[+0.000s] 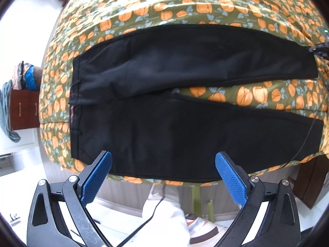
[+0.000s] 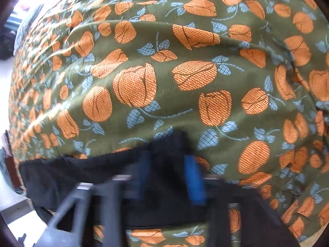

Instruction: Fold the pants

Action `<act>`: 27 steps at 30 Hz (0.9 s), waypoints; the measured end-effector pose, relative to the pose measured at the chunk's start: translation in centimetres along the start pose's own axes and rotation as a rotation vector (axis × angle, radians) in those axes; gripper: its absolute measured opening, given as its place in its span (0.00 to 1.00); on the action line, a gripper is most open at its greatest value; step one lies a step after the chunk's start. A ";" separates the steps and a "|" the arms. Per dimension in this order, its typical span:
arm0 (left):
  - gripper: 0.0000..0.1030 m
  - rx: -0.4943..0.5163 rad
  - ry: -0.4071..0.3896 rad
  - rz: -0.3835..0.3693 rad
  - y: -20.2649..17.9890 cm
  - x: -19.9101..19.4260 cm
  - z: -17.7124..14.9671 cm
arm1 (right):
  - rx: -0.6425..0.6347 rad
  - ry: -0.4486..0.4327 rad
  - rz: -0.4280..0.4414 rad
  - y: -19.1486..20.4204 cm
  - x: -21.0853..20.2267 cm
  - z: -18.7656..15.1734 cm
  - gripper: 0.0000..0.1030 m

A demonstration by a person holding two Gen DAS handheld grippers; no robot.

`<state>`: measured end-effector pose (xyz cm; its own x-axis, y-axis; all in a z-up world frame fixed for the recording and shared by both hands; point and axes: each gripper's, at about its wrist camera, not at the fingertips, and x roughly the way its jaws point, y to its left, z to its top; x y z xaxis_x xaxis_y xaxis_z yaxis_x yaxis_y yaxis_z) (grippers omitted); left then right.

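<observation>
Black fabric pants [image 1: 185, 107] lie flat on the bed's green orange-flowered cover [image 1: 185, 6], long axis crosswise to the left tongs [image 1: 163, 162] (apart, above the near leg). Right tongs [image 2: 168, 164] are clamped on the far leg's hem.

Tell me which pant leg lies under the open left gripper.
The near leg, at the bed's edge beneath the left gripper; the far leg lies beyond the floral gap.
</observation>
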<state>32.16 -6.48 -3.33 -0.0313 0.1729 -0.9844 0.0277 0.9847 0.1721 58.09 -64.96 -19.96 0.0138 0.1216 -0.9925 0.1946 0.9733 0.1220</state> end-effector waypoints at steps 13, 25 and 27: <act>0.98 0.036 -0.004 -0.026 0.6 1.0 0.8 | -0.023 -0.144 -0.061 -1.4 -10.4 -30.5 0.10; 0.98 0.014 0.009 0.003 2.2 1.4 -0.8 | 0.543 -0.232 0.549 2.2 -6.7 -34.0 0.71; 0.98 0.035 -0.006 0.013 2.2 1.1 -1.2 | 0.637 -0.250 0.623 3.3 -5.2 -32.7 1.00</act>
<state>31.02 -4.13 -4.00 -0.0245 0.1852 -0.9824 0.0633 0.9810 0.1833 26.61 -56.03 -14.04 0.4937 0.4692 -0.7322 0.5829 0.4463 0.6790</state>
